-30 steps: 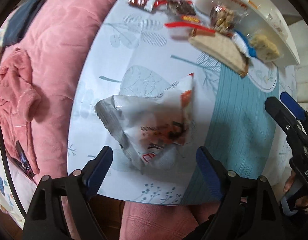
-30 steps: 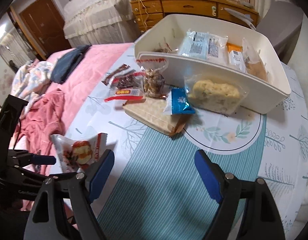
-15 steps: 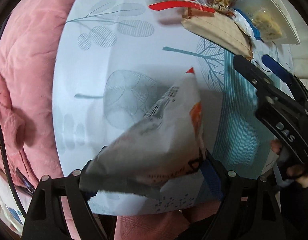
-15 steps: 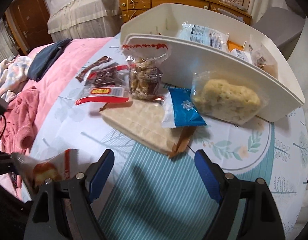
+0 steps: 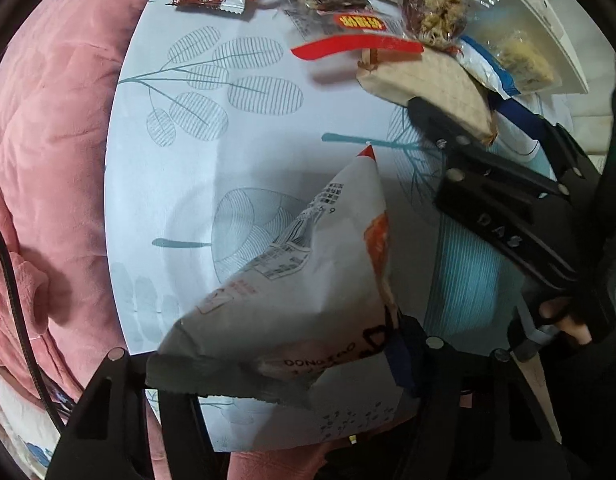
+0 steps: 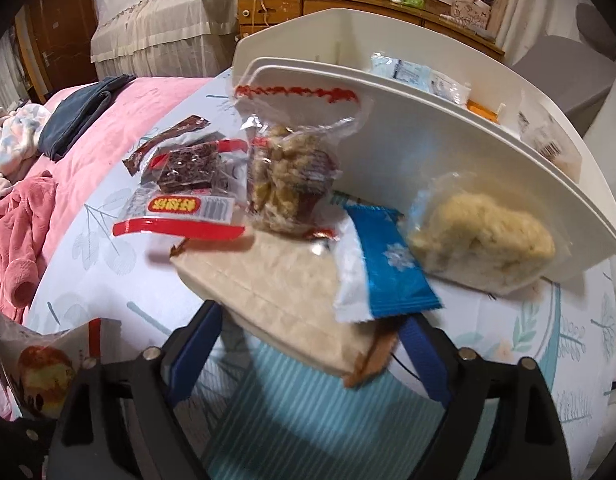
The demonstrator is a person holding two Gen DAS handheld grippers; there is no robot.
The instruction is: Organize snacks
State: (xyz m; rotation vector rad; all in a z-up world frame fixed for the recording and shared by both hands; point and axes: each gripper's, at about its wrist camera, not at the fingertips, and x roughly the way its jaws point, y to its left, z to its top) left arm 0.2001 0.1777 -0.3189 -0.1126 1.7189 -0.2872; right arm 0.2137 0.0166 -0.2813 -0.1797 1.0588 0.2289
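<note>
Your left claw (image 5: 267, 364) has just been closing, and the white snack bag (image 5: 303, 280) now sits between its jaws; the blue pad on the right presses into the bag's lower edge, while the left pad is hidden behind the crumpled foil, so the grip looks made. The bag tilts up off the table (image 5: 243, 160), its pointed corner aimed toward the pile of snacks at the far side.

Your right claw (image 6: 308, 344) has just been opening and stands wide with nothing clamped. Its blue pads straddle the near corner of the flat beige packet (image 6: 279, 300), and I cannot tell whether either pad touches it yet. On that packet lie the blue-and-white wrapper (image 6: 388, 272) and the clear bag of nuts (image 6: 291, 184). The red-edged packet (image 6: 179, 216) and the dark brown bar (image 6: 163, 144) lie to the left of them. The pale crumbly cake (image 6: 484, 240) in clear wrap leans against the white bin (image 6: 428, 136), which already holds several small packets.

From the left view, your right claw hovers above the beige packet, with a hand (image 5: 568, 320) behind it.
</note>
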